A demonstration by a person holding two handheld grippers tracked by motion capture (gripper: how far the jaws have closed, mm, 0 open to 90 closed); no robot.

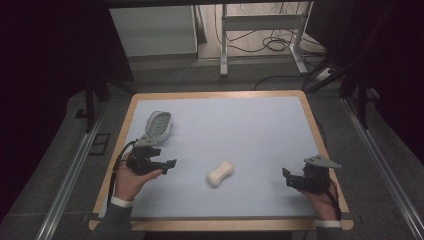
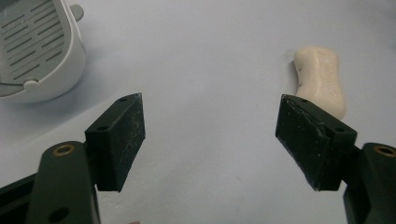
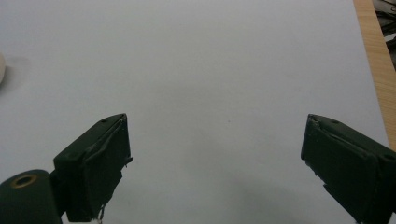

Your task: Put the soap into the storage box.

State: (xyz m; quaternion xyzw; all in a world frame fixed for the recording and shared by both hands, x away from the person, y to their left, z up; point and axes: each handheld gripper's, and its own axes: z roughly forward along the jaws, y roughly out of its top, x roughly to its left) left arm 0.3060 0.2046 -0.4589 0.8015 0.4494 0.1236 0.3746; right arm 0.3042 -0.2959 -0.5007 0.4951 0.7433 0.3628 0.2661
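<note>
With both jaws wide and empty, the left gripper (image 1: pixel 167 164) hovers near the soap (image 1: pixel 220 173) lying mid-tabletop (image 1: pixel 260 125), the right gripper (image 1: pixel 289 178) idling open, so a skewed pinch could squirt it away from the dish (image 1: pixel 158 123).

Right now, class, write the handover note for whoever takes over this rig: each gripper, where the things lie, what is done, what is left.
Left gripper: jaws open, empty, over the table, pointing toward the soap.
Right gripper: jaws open, empty, near the table's right edge.
Soap bar: lying loose mid-table between the two grippers, untouched.
Soap dish: far left, beyond the left gripper, nothing in it.
Done: nothing grasped yet.
Left: probably pick up the soap, likely with the left gripper, and set it in the dish.
</note>
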